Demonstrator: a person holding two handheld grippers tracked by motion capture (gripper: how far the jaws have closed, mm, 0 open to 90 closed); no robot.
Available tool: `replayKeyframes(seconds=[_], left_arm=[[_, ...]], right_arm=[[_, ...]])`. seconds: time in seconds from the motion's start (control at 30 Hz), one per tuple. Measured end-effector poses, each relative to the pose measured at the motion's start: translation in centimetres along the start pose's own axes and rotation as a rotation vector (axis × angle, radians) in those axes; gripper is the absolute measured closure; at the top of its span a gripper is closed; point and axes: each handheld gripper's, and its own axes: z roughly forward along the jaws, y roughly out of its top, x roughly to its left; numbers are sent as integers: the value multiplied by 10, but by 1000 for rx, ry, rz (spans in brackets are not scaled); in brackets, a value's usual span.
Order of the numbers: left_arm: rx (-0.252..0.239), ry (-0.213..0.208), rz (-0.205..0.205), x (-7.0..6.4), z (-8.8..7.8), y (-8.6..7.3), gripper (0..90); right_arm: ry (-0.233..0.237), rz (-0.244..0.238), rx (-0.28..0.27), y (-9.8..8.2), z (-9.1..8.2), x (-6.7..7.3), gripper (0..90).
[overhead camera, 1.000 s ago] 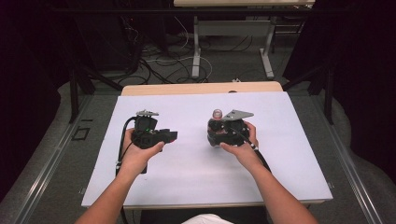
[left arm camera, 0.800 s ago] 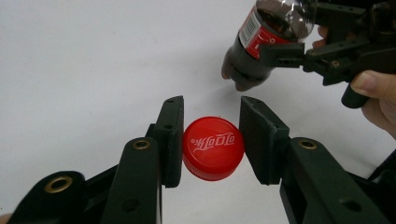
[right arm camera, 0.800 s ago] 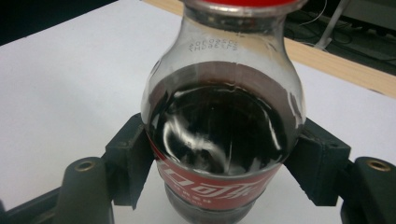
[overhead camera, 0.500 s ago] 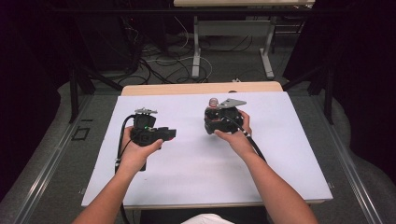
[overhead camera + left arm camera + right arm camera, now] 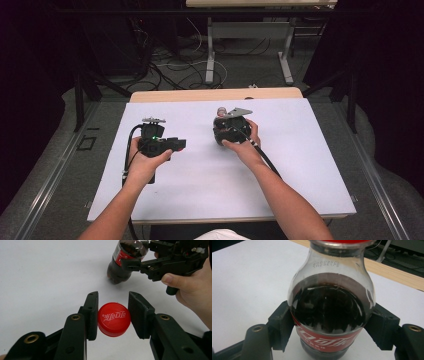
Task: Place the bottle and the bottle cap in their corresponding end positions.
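In the left gripper view, the left gripper (image 5: 113, 315) rises from the bottom of the frame with its two black jaws closed on a red bottle cap (image 5: 114, 319), which sits at the centre with its white lettering facing the camera. Beyond it, in the upper right of that frame, the right gripper (image 5: 140, 263) clamps a cola bottle (image 5: 125, 260) by its red label, and the bottle's base rests on the white table (image 5: 45, 272). In the right gripper view the bottle fills the middle, dark drink up to its shoulder, a jaw pressing each side at the label. In the high view both hands hold their grippers over the middle of the table, the left at centre left, the right at centre.
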Motion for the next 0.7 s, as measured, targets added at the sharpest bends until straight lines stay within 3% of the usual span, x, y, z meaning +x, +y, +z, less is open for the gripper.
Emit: replayKeyframes(seconds=[0.37,0.6,0.7], left_arm=[[-12,6,-12,2,2,-3,621],[7,3,-5,1,3,-2,621],[-3,1,-5,-2,6,-2,621]], right_arm=[[12,11,5,-10,9,4,292],[31,42,-34,-17,8,3,285],[30,30,-15,-17,8,3,281]])
